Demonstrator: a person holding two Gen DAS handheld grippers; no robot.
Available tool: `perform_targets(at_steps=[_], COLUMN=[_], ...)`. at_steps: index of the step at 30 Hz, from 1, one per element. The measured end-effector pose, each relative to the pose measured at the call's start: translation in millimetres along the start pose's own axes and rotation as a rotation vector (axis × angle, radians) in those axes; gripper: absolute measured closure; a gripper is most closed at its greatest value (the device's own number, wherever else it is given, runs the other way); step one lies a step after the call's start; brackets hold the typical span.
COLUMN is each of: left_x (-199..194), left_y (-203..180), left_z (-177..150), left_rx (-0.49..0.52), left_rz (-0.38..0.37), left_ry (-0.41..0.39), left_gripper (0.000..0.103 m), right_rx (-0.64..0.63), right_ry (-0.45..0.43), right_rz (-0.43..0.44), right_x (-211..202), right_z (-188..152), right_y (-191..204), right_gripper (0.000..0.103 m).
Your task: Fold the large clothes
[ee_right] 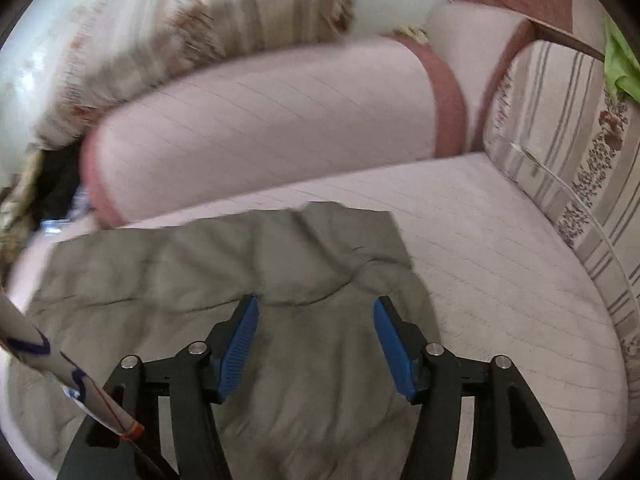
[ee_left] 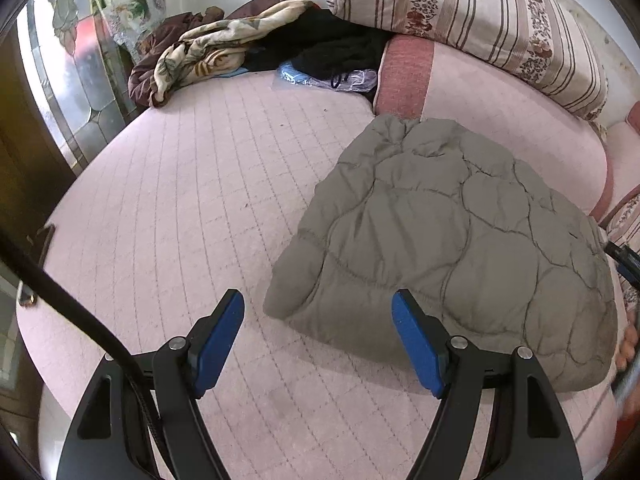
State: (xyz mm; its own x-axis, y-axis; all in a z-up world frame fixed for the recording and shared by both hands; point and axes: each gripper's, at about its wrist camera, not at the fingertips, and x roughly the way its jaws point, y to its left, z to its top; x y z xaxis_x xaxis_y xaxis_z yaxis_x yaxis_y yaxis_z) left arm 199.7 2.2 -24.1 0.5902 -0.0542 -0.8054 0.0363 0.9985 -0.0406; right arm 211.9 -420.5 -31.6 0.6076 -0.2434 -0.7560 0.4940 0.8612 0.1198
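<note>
Pink quilted bedding covers the bed [ee_left: 192,208], and on it lies the folded grey-green puffer jacket [ee_left: 452,248], its collar end toward a pink bolster [ee_left: 500,120] with dusty-red bands. Over the jacket's near edge the left claw [ee_left: 318,308] hangs released, its 2 blue pads [ee_left: 218,340] apart with nothing between them. From the right wrist view, which is blurred, the right claw [ee_right: 316,312] hovers above the jacket with its jaws spread and not pressing the fabric. Striped floral pillows [ee_left: 480,20] rest behind the bolster, and a crumpled patterned blanket [ee_left: 200,56] lies at the bed's far corner.
</note>
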Motion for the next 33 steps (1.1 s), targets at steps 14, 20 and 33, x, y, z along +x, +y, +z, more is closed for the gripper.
perform_targets(at_steps=[14, 20, 33], left_x=[110, 111, 69], left_y=[2, 1, 28], left_z=[47, 34, 35], left_rx=[-0.037, -0.005, -0.056], left_rz=[0.179, 0.224, 0.156], left_ry=[0.136, 0.112, 0.070], left_gripper=[0.027, 0.027, 0.028], right_rx=[0.063, 0.078, 0.037], right_ry=[0.110, 0.118, 0.001], right_rz=[-0.011, -0.031, -0.080], right_x=[12, 57, -8], right_z=[-65, -44, -50], right_y=[-73, -60, -79], right_gripper=[0.038, 0.037, 0.021])
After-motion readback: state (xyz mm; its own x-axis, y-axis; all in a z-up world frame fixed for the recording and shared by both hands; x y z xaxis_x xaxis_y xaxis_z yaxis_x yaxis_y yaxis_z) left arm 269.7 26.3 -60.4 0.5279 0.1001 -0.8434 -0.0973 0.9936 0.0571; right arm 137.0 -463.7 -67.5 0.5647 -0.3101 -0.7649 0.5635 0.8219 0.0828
